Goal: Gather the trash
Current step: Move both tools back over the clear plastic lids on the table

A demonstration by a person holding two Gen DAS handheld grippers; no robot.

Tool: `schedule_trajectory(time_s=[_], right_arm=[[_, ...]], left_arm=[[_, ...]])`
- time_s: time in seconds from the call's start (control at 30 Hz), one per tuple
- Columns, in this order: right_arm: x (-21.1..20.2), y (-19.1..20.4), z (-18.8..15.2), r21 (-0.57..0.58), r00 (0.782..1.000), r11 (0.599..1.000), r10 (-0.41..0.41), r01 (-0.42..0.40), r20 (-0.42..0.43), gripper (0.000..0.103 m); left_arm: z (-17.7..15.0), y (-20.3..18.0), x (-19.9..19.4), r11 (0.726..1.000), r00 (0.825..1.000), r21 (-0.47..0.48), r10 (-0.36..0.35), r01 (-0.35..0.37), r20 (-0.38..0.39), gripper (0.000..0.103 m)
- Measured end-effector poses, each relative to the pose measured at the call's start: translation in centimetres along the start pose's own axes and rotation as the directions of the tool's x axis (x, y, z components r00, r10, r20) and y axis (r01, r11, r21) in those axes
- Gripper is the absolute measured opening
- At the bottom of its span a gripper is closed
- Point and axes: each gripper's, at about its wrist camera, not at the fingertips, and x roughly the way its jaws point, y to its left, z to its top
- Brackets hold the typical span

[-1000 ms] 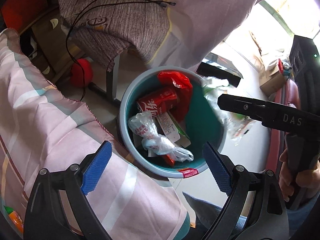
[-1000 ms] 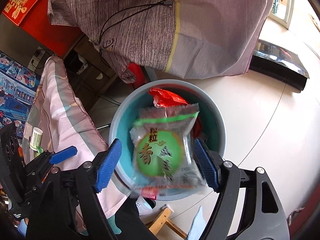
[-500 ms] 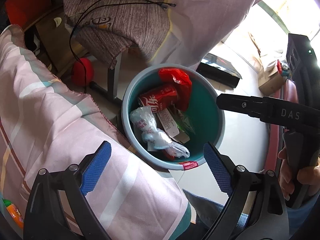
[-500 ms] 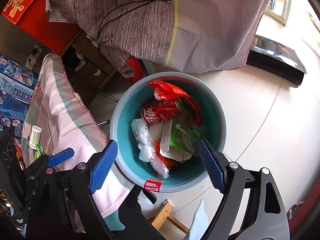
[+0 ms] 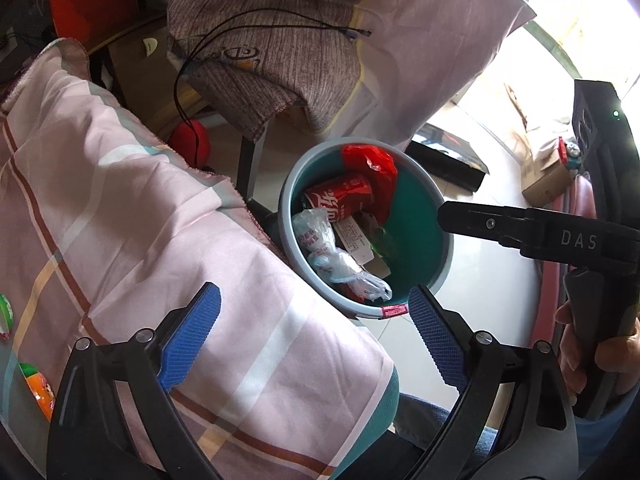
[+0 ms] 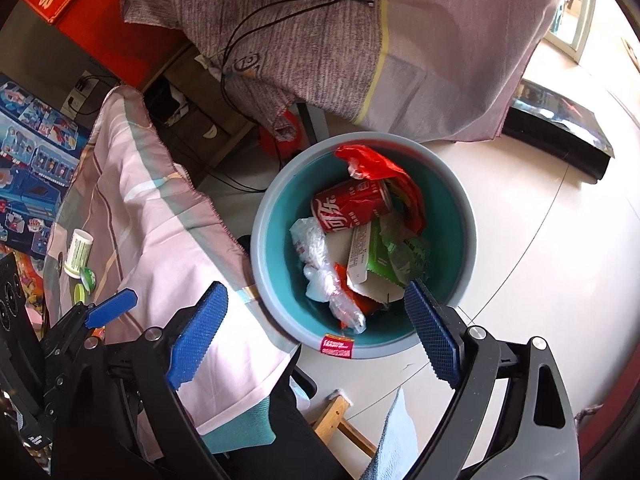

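Note:
A teal bin with a grey rim (image 6: 264, 232) (image 5: 420, 216) stands on the pale floor. Inside lie a red cola can (image 6: 352, 206) (image 5: 340, 200), a red wrapper (image 6: 372, 164), a clear plastic bag (image 6: 320, 264) (image 5: 332, 256) and a green snack packet (image 6: 396, 252). My right gripper (image 6: 316, 328) is open and empty above the bin's near rim. My left gripper (image 5: 312, 336) is open and empty over the pink cloth, beside the bin. The right gripper's body (image 5: 560, 236) shows in the left wrist view.
A pink striped cloth (image 6: 152, 216) (image 5: 120, 208) covers a table left of the bin, with a small white cup (image 6: 78, 252) on it. A grey-purple cloth with black cables (image 6: 340, 40) hangs behind. A black box (image 6: 560, 128) lies on the floor.
The green snack packet left my right gripper and dropped into the bin. Both grippers have drawn back slightly from the bin.

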Motion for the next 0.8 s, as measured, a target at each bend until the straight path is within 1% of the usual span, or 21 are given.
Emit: schedule_trajectory(time_s=[0.17,0.3,0.43,0.5,0.7,0.8], right_arm=[[0.1,2.1,-0.7,-0.034,1.000,0.999,0.014,-0.014,-0.011,0.086],[0.4,4.8,-1.4,-0.083,1.000,0.996,0.026,-0.027,-0.015,0.086],[1.0,7.6,-2.2,-0.125,0.998,0.991,0.040,-0.045,-0.040,0.086],[1.7,9.4,-2.8,-0.148,0.996,0.987,0.051,-0.062,-0.074,0.086],[3.2,13.7,-4.0,-0.190,0.984,0.975,0.088,-0.117,-0.152,0.086],[3.8,16.0,-4.6,-0.232,0.981,0.964,0.090,-0.129,-0.173,0.086]], left_arm=[[-1.4,1.6,-1.9,0.999,0.999,-0.032,0.022,-0.021,0.031,0.097],[-2.9,3.6,-3.5,0.996,0.998,-0.072,0.047,-0.044,0.048,0.098],[-4.4,5.7,-4.9,0.992,0.995,-0.110,0.074,-0.067,0.060,0.098],[-5.2,6.7,-5.7,0.988,0.994,-0.131,0.088,-0.078,0.067,0.098],[-7.9,11.1,-8.1,0.967,0.989,-0.232,0.126,-0.104,0.081,0.098],[-9.2,13.8,-9.2,0.946,0.985,-0.303,0.145,-0.110,0.094,0.098]])
